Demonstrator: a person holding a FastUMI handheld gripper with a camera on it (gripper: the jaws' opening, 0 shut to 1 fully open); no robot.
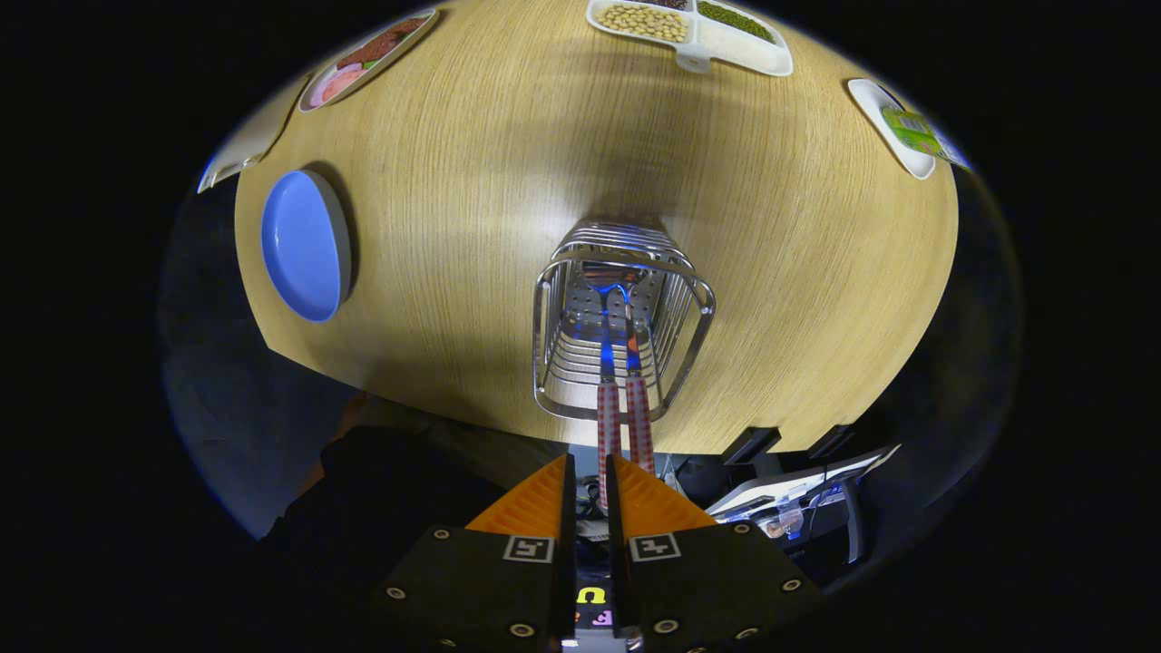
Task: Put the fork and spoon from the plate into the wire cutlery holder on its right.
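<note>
Gripper [590,472] pointing steeply down, seen from above along its length. Orange fingers [535,508] drawn in almost parallel, narrow slit between tips. Thin red-checked handle [606,426] caught in that slit, both pads pressing on it. Black finger mounts with square markers below, level with each other.
</note>
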